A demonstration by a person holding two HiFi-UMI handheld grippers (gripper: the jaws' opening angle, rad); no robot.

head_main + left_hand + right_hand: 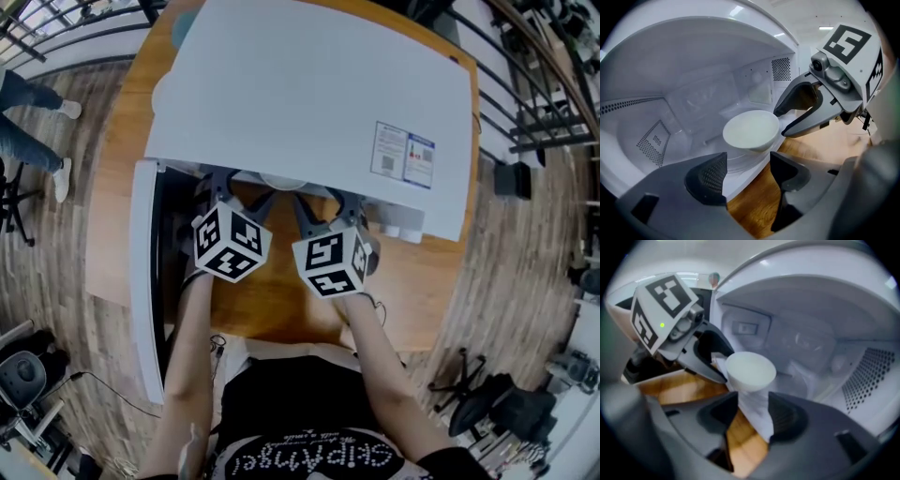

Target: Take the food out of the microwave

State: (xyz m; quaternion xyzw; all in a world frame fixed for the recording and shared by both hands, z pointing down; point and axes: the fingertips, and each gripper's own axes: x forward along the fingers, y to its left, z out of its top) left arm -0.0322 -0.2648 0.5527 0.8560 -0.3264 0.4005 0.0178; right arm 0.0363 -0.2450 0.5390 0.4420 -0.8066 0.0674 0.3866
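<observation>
Left gripper [747, 161] spread wide, nothing between the pads, and the right gripper [752, 408] just the same: jaws apart, empty. Both are lined up on the white bowl [751, 130], which sits upright on the floor of the cavity, just inside the mouth of the microwave [309, 84]. It's ahead of both sets of tips, and neither touches it. From the left gripper view the right one hangs just beside the bowl's far rim, so they flank it, one to each side.

The step in hand looks like the two-sided pick-up. To do it well, I'd say each jaw pair wants to straddle the rim on opposite sides, one pad inside and one outside, and close evenly. Then lift only enough to clear the sill and draw straight back, bowl level. What's in the bowl can't be made out, so no tipping.

The door [142, 281] stands swung open on the left, clear of the path. In the head view both forearms reach forward side by side over the wooden table [272, 300], marker cubes close together, grippers slanting down into the opening.
</observation>
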